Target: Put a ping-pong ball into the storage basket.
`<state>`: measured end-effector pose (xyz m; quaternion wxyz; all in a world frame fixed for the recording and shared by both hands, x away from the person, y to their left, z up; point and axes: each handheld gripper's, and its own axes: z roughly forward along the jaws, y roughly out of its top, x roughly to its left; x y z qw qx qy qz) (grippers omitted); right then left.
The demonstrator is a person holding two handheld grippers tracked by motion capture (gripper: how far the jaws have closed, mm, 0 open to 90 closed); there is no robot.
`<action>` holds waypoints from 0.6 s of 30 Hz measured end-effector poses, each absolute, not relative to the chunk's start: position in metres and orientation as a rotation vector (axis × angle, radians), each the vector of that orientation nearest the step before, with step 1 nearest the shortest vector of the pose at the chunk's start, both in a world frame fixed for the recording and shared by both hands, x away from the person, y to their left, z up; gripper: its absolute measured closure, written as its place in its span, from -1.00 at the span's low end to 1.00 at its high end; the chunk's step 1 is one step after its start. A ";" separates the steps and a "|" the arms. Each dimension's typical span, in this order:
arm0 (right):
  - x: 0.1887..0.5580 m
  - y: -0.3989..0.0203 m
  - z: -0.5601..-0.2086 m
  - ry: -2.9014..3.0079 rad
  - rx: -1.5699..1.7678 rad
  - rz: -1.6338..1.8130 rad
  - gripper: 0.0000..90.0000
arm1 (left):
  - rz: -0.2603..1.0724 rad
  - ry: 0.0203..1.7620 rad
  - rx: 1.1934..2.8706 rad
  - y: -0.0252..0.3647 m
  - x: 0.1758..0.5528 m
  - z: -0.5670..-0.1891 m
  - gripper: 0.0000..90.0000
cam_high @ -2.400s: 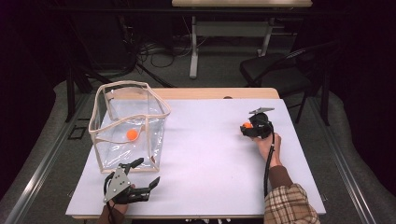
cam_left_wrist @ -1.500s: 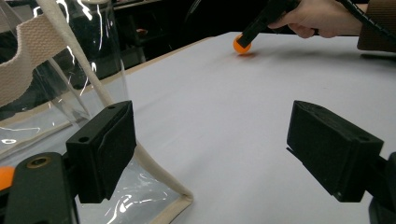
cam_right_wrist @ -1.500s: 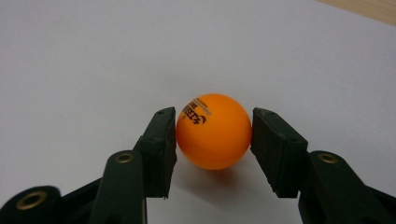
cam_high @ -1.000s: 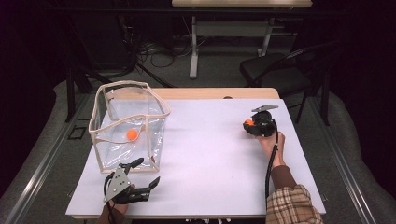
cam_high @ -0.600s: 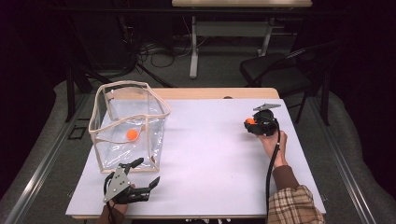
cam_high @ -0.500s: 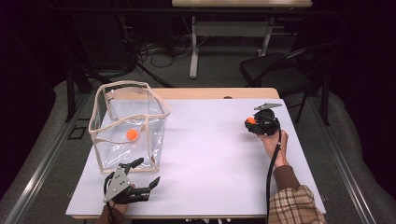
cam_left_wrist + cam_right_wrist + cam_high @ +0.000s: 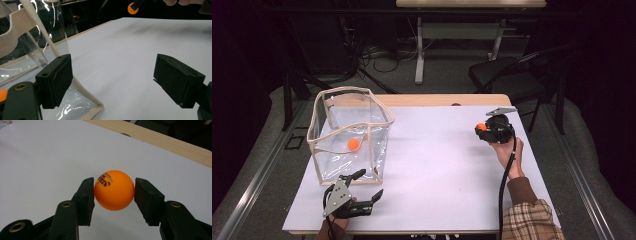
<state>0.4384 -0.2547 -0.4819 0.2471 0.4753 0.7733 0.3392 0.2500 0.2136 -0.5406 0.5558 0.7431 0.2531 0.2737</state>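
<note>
Down at the near edge of the table (image 7: 447,165), the left gripper (image 7: 364,189) rests just in front of the clear bag (image 7: 347,132), its jaws wide apart with nothing between them; one pad sits right by the bag's near corner in the left gripper view, though touching or not I cannot tell. Inside the bag, a ball (image 7: 354,145) lies on the bottom. Well across the table to the right of the bag, the right gripper (image 7: 480,128) is clamped on a second orange ball (image 7: 114,189), a pad pressed on each side of it and black lettering showing on top. That ball hangs clear above the white tabletop. Beyond the table's far wooden edge stands a dark chair (image 7: 512,75).
</note>
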 end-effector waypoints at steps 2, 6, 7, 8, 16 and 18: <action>0.437 -0.254 -0.479 2.112 1.292 0.928 0.13 | 0.646 0.597 1.755 0.214 0.250 -0.541 -0.65; 0.435 -0.251 -0.474 2.116 1.268 0.930 0.13 | 0.645 0.597 1.754 0.214 0.250 -0.541 -0.65; 0.434 -0.250 -0.472 2.119 1.270 0.932 0.13 | 0.646 0.597 1.754 0.214 0.250 -0.541 -0.65; 0.434 -0.250 -0.471 2.119 1.259 0.931 0.13 | 0.645 0.596 1.754 0.214 0.250 -0.541 -0.65; 0.430 -0.245 -0.464 2.123 1.243 0.954 0.13 | 0.646 0.597 1.754 0.214 0.250 -0.541 -0.65; 0.430 -0.244 -0.462 2.127 1.241 0.953 0.13 | 0.647 0.598 1.754 0.214 0.250 -0.541 -0.65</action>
